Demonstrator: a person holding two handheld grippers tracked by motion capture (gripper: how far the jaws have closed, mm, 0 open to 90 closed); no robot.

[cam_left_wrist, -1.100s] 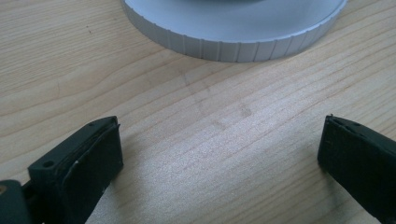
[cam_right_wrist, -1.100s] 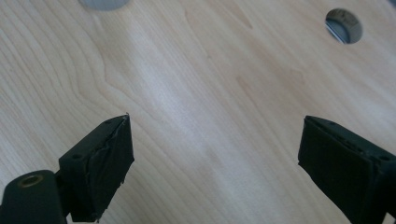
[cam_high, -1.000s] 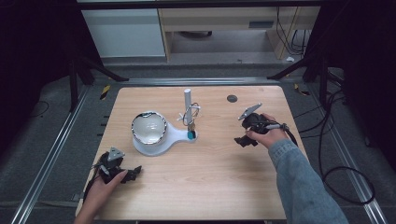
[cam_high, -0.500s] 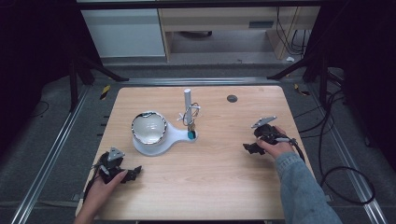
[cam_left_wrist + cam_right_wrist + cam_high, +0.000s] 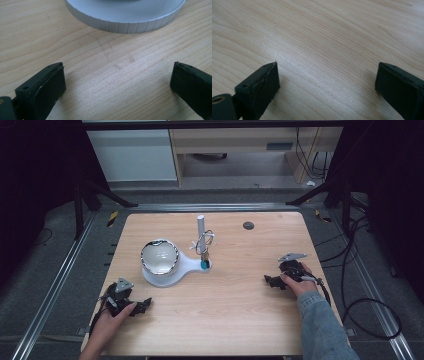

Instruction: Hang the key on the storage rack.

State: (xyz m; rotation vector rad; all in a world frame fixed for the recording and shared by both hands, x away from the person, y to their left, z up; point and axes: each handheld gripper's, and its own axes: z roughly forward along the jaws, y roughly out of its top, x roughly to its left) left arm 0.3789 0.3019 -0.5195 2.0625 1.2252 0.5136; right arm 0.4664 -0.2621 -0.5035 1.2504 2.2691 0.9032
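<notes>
Magnifier lamp point(image 5: 161, 258): stood left of centre on bench point(image 5: 240, 320). Left gripper point(image 5: 145, 304) and right gripper point(image 5: 268, 281): jaws spread, nothing held, right's just widened. Approach is best kept low and square.

Lighting: even, from overhead; tabletop point(image 5: 235, 315) bright, surroundings nearly black. Shadows: soft and short. Glare: pale sheen on the wood in the right gripper view. Focus: high view soft; close-ups slightly blurred.
</notes>
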